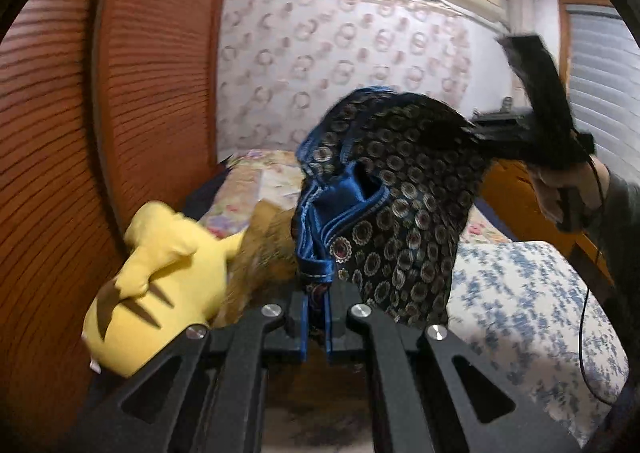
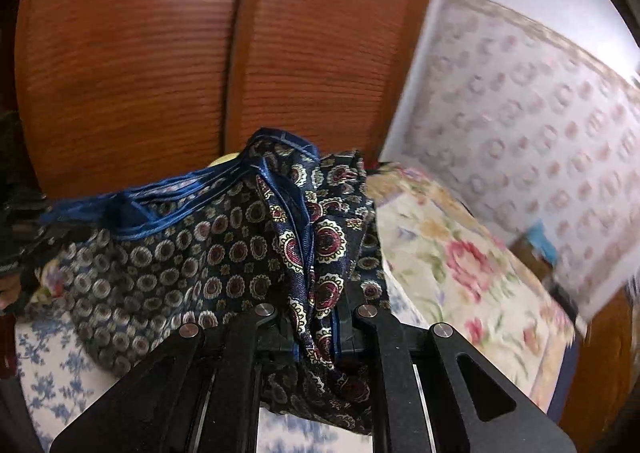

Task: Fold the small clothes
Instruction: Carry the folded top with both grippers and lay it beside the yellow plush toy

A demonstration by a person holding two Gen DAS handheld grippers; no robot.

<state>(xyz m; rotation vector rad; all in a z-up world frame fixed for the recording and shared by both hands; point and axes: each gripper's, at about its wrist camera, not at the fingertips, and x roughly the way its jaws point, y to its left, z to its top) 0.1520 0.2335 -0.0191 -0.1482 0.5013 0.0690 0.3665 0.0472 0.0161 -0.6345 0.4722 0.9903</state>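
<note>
A dark navy patterned cloth with blue trim (image 1: 392, 193) hangs in the air between both grippers, above the bed. My left gripper (image 1: 316, 317) is shut on its blue-trimmed edge. My right gripper (image 2: 316, 329) is shut on another bunched part of the same cloth (image 2: 192, 253). In the left wrist view the right gripper (image 1: 472, 135) is up at the right, held by a hand, with the cloth stretched to it.
A bed with a blue floral sheet (image 1: 528, 293) and a flowered quilt (image 2: 460, 253) lies below. A yellow plush toy (image 1: 160, 285) and a brown furry toy (image 1: 264, 253) lie by the brown wooden wardrobe (image 1: 152, 93). A papered wall (image 1: 340, 53) is behind.
</note>
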